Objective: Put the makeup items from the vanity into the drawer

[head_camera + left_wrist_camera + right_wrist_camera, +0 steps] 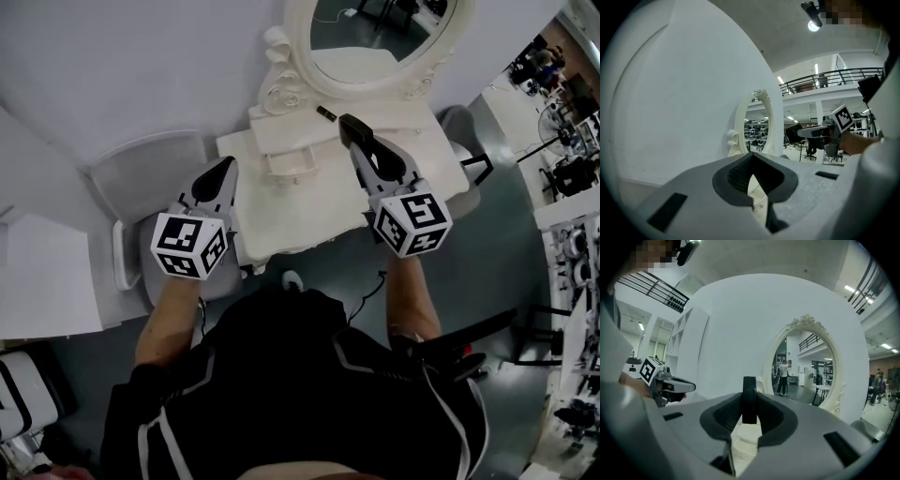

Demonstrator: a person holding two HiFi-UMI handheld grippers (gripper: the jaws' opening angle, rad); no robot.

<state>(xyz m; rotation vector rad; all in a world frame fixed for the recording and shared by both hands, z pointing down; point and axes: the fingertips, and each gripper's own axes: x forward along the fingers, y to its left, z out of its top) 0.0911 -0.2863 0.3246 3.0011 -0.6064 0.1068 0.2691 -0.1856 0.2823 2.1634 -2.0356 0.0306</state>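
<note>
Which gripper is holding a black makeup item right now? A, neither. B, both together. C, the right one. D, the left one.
C: the right gripper has its jaws closed on a slim black makeup item, while the left gripper has nothing between its jaws.

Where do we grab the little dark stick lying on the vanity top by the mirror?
Probably take the dark stick at mid-length, with the jaws across its narrow width, coming from the front and above. It lies flat and slanted on the vanity top, with the mirror frame close behind. The left tool looks free; the right tool holds a dark flat item.
</note>
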